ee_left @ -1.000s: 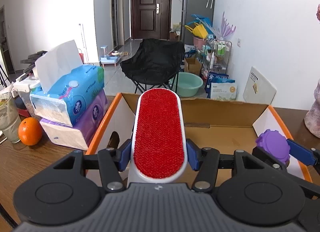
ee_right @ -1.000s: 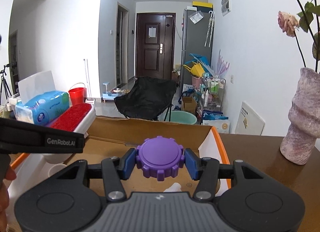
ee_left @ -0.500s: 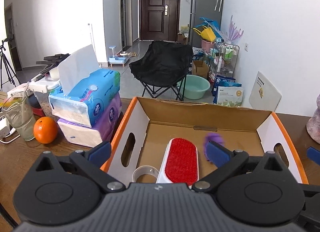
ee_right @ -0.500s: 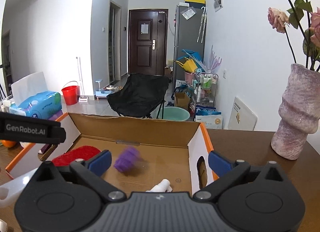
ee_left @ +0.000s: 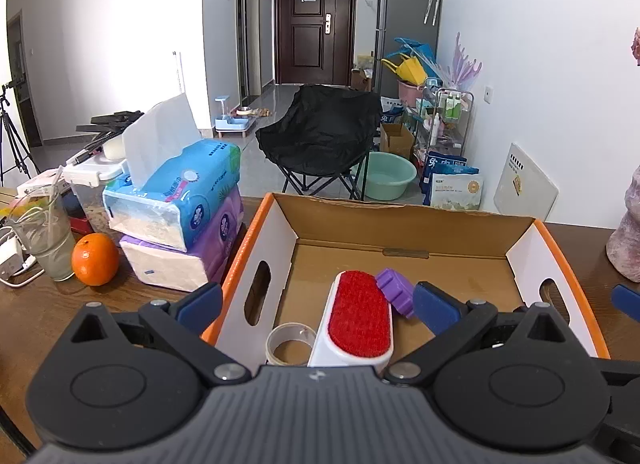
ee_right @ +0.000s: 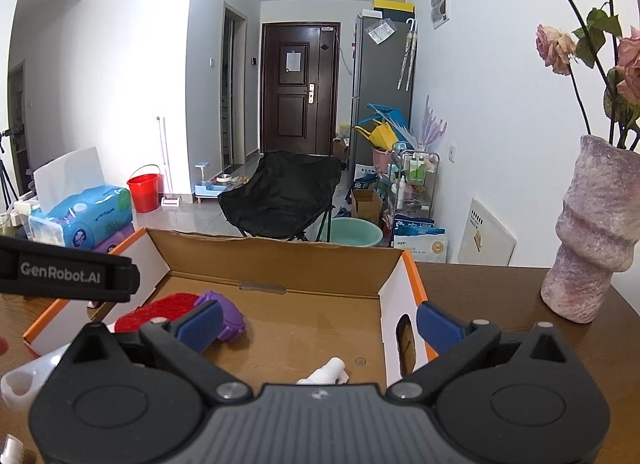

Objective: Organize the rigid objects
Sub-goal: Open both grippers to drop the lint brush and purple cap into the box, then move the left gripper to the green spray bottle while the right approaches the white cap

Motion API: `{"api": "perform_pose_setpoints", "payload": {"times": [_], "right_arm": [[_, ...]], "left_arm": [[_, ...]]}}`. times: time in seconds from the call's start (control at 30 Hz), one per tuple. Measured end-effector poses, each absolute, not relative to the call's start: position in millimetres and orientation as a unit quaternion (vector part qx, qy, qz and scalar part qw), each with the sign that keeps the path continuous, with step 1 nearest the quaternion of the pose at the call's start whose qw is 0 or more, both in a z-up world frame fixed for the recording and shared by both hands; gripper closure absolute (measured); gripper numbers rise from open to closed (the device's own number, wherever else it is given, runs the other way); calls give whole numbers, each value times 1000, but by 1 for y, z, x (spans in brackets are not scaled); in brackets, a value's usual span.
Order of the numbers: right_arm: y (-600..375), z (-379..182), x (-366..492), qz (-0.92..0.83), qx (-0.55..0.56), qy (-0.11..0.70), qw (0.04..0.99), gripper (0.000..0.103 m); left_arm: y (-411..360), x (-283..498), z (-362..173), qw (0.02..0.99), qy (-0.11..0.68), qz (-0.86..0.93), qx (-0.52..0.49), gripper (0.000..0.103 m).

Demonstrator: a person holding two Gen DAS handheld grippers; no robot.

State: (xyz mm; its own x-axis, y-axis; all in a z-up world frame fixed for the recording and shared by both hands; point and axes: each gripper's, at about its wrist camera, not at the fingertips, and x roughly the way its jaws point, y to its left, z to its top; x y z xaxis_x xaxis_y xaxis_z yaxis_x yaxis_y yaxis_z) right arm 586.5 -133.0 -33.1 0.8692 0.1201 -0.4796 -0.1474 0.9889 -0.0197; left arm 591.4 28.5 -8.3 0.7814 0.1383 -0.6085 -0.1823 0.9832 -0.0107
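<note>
Left hand-held gripper (ee_left: 318,300) is held wide, nothing gripped; right hand-held gripper (ee_right: 319,318) is likewise wide and empty. Both are poised over the cardboard box (ee_left: 400,225) on the desk (ee_left: 36,308). Red lint brush (ee_left: 359,319) is seen lying inside, near left, purple cap (ee_left: 394,291) touching its right edge.

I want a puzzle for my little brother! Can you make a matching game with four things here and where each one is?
Things:
1. red-bristled white lint brush
2. round orange fruit
3. pale pink textured vase
4. blue tissue pack

Places:
A. on the purple tissue pack
B. inside the cardboard box
C. right of the box
D. beside a glass

Pairs: 1-B, 2-D, 3-C, 4-A
</note>
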Motion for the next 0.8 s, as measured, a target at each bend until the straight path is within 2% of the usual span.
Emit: {"api": "perform_pose_setpoints", "payload": {"times": [0.8], "right_arm": [[-157, -19, 512, 74, -27, 218, 973, 0]], "left_arm": [[36, 514, 3, 951, 296, 82, -37, 0]]}}
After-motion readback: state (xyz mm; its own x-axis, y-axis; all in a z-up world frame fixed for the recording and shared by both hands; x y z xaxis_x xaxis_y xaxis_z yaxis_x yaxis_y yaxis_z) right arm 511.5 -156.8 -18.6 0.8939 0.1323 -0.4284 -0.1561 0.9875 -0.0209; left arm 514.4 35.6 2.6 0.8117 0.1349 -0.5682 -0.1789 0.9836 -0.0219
